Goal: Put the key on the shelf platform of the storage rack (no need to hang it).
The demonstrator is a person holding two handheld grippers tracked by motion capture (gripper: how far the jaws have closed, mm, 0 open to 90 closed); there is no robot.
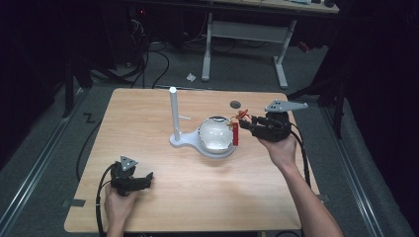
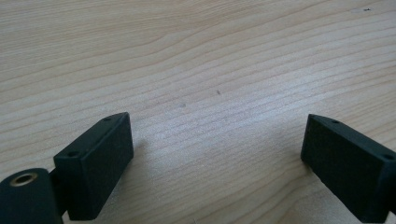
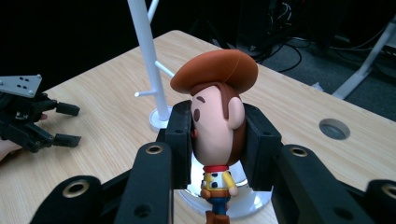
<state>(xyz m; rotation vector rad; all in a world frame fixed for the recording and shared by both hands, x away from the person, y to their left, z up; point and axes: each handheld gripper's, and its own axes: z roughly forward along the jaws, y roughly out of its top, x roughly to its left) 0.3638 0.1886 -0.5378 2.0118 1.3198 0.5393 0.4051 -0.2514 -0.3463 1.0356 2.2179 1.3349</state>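
Note:
A small cowboy figurine (image 3: 217, 126) with a brown hat, yellow shirt and blue trousers is clamped by its head in my right gripper (image 3: 218, 140). In the high view the right gripper (image 1: 248, 122) holds the figurine (image 1: 242, 115) just over the right rim of a shiny white bowl (image 1: 216, 134). The bowl sits on a white stand whose upright pole (image 1: 174, 111) has a short side peg. A red strip (image 1: 235, 134) hangs by the bowl's right edge. My left gripper (image 1: 148, 178) rests open on the wooden table (image 1: 148, 118) at the front left, with bare wood between its jaws (image 2: 215, 158).
A round grommet hole (image 1: 235, 104) lies in the table behind the bowl. The pole (image 3: 148, 56) stands beyond the figurine in the right gripper view, and the left gripper (image 3: 72, 124) lies farther off. A white desk frame (image 1: 244, 34) and cables stand on the floor beyond.

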